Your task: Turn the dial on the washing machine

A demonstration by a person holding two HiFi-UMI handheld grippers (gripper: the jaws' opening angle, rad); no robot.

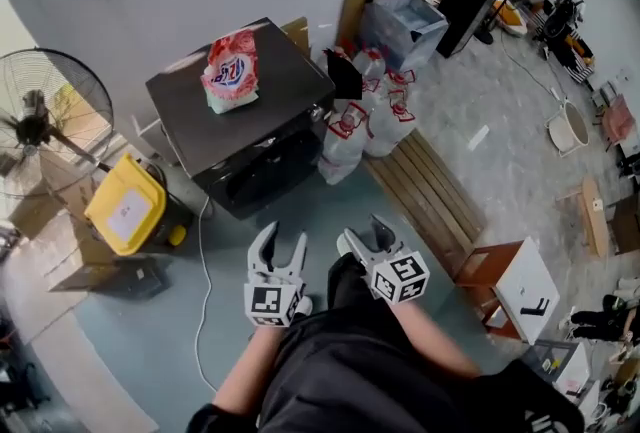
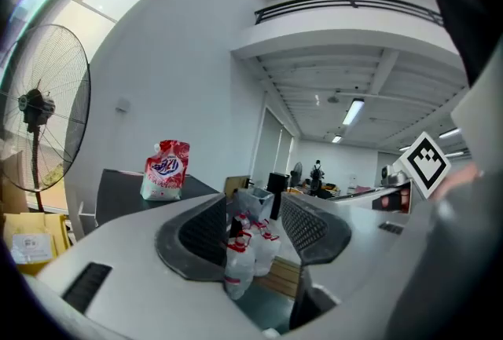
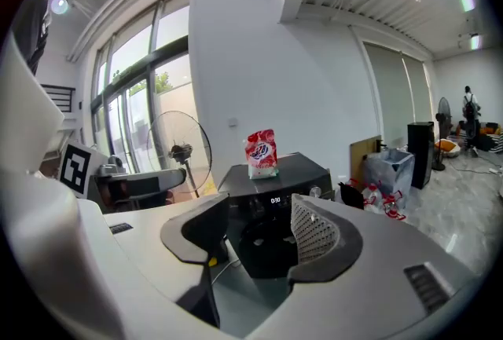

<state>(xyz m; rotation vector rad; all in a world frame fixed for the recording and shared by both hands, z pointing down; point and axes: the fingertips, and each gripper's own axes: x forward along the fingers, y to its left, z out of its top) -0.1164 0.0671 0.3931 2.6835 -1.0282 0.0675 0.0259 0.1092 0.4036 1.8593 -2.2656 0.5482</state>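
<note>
Grey floor (image 1: pixel 130 341) with washer (image 1: pixel 235 106): dial (image 3: pixel 315 191) on its front, pouch (image 1: pixel 230 71) atop, red-capped jugs (image 1: pixel 365 126) (contents unclear) beside. Left gripper (image 1: pixel 284 239), right gripper (image 1: pixel 362 233) facing washer, spread, empty.

The washing machine (image 1: pixel 270 86) was a squat black front-loader, upright, its small display lit. The dial (image 3: pixel 315 191) was a little silvery knob at the right end of the panel, above the round door.

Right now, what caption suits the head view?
Left gripper and right gripper, open, facing a black washing machine topped by a pouch.
</note>
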